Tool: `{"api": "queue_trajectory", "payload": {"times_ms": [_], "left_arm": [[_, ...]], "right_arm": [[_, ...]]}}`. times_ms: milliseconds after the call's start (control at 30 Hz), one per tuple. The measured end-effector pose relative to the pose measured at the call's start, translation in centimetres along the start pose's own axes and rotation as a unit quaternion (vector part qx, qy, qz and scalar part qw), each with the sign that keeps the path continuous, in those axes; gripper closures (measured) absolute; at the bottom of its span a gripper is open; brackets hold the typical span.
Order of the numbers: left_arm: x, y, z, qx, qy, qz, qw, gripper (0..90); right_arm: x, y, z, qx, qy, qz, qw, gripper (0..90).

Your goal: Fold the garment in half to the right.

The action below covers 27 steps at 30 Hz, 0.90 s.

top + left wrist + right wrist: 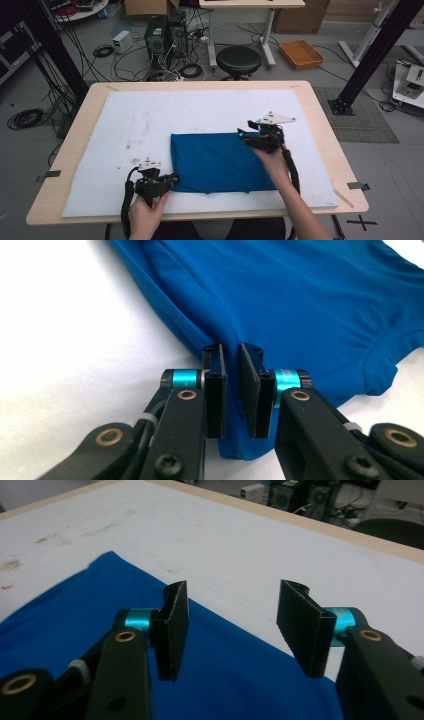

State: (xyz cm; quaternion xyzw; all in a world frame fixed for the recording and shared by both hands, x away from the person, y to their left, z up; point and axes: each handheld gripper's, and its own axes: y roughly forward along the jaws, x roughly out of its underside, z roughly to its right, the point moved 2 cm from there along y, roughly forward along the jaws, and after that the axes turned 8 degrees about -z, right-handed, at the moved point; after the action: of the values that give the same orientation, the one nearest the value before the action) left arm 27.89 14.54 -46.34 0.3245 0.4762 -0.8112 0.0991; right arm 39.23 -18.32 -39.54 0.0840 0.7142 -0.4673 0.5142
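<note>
Table: light wood top, the person's forearms coming in from its near edge.
White mat: covers nearly the whole table and bears a few brownish stains toward the left.
Blue garment: lies folded into a rough rectangle on the mat, right of centre and nearer the person; a ribbed neckline curves along one edge in the left gripper view (so it reads as a T-shirt).
Right gripper: sits at the garment's far right corner, jaws well apart with only air between them; in its own view the cloth lies below and the bare mat beyond. It holds nothing.
Left gripper: at the garment's near left corner, jaws drawn almost together over a ridge of blue cloth that runs up between the pads; it appears to have the fold pinched, though a thin gap shows higher up.
Step in hand: judged to be securing two corners for another fold.
Doing it well: lower the right gripper until its lower pad slides under the corner, take all layers in one bite, then close fully before lifting. Both hands should rise together, keeping the edge taut, so the layers do not slip apart.
</note>
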Motion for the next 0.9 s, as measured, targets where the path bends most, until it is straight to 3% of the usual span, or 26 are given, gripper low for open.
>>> {"api": "queue_trajectory", "payload": {"times_ms": [167,367,633,767,900], "left_arm": [[0.1,0.0,-0.1,-0.001,0.003,0.002,1.0,82.0],[0.1,0.0,-0.2,0.003,0.004,0.002,1.0,81.9],[0.1,0.0,-0.3,0.01,0.003,0.003,0.9999,81.9],[0.1,0.0,-0.4,0.011,0.003,0.003,0.9999,81.8],[0.2,0.0,-0.4,0.011,0.001,0.003,0.9999,81.8]], "right_arm": [[-2.9,4.3,-2.8,-0.04,-0.004,-0.028,0.9988,52.3],[-5.7,10.0,-6.5,-0.082,0.002,-0.067,0.9944,59.7],[-7.1,16.7,-10.5,-0.088,-0.02,-0.131,0.9873,66.3],[-7.3,18.7,-11.9,-0.075,-0.043,-0.151,0.9848,68.3],[-7.2,19.9,-12.4,-0.079,-0.039,-0.167,0.982,68.5]]}}
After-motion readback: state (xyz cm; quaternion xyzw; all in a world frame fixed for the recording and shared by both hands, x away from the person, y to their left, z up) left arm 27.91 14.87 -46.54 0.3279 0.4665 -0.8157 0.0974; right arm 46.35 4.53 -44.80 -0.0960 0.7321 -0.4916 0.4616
